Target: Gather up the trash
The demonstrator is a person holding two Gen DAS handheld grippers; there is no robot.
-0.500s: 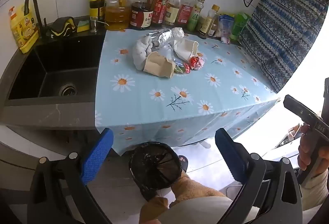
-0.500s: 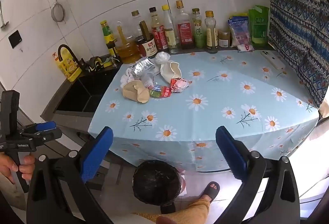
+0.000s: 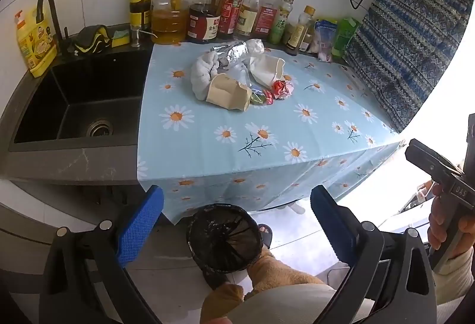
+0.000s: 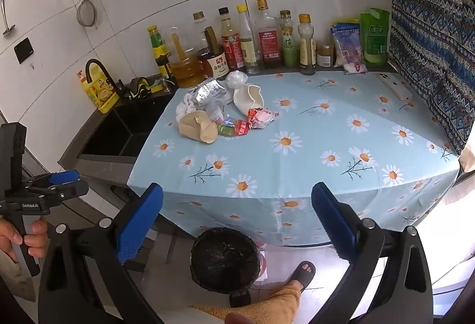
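Two hand-held grippers hang above the near edge of a desk (image 4: 297, 175) draped in a pale blue daisy-print cloth, both aimed forward and down at a heap of trash.

The left hand-held gripper (image 3: 237, 223) is held level, its blue-padded fingers (image 3: 139, 226) spread wide and empty. In the right wrist view it shows from the side at the far left, gripped from below by the person's left hand (image 4: 20, 238).

The right hand-held gripper (image 4: 237, 223) is likewise released, jaws apart with nothing between them. The left wrist view catches part of it at the right edge, its handle in the person's right hand (image 3: 451, 223).

The trash pile (image 4: 219, 113) lies toward the back left of the desk, well apart from both tools. It holds a crushed tan paper cup (image 4: 197, 126) on its side, a torn white paper cup (image 4: 248, 99), crumpled foil (image 4: 206, 92), a white cloth-like wad (image 3: 203, 74), a red-and-white wrapper (image 4: 261, 117) and small red and green packets (image 4: 234, 128).

On the floor below the desk's front edge, between the spread fingers in both views, stands a black-lined trash bin (image 4: 225, 260), open at the top. The person's sandalled foot (image 4: 301, 273) rests just beside it.

A row of sauce and oil bottles (image 4: 234, 42) lines the tiled wall behind the pile. A black sink (image 3: 77, 104) adjoins the desk on the left, and a white phone (image 4: 394, 86) lies at the far right.
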